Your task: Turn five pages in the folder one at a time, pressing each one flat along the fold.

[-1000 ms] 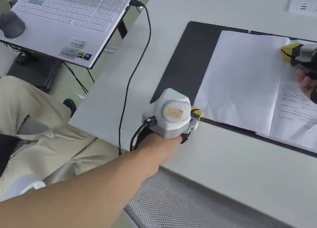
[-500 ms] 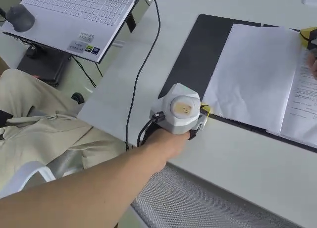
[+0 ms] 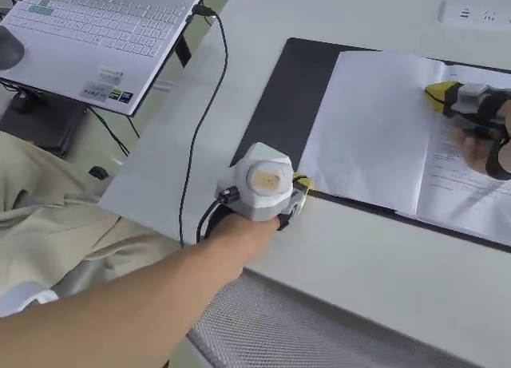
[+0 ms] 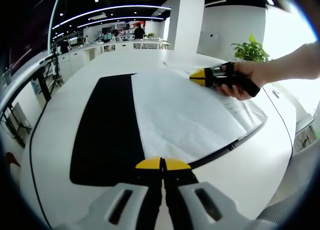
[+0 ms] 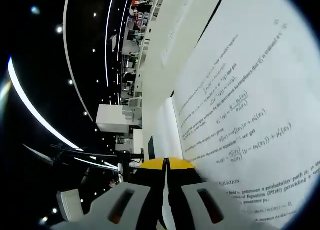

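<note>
A black folder (image 3: 275, 104) lies open on the white table. A blank white page (image 3: 367, 136) lies turned over on its left half, and a printed page (image 3: 467, 196) lies on the right. My left gripper (image 3: 302, 184) is shut with nothing in it, its yellow tips at the folder's near edge (image 4: 162, 164) by the blank page's corner (image 4: 180, 115). My right gripper (image 3: 435, 95) is shut and lies low over the paper by the fold, near the far end. Its own view looks along the printed page (image 5: 250, 105) past closed jaws (image 5: 166, 164). It also shows beyond the blank page as the right gripper (image 4: 201, 76).
A white laptop (image 3: 96, 33) stands on a raised stand at the left, with a mouse (image 3: 6, 47) beside it. A black cable (image 3: 200, 120) runs across the table left of the folder. A power strip (image 3: 475, 15) sits at the back. A mesh chair (image 3: 319, 336) is below the table edge.
The head camera has shifted. The right gripper has come a little inward and down along the fold. The left gripper stays at the folder's near edge.
</note>
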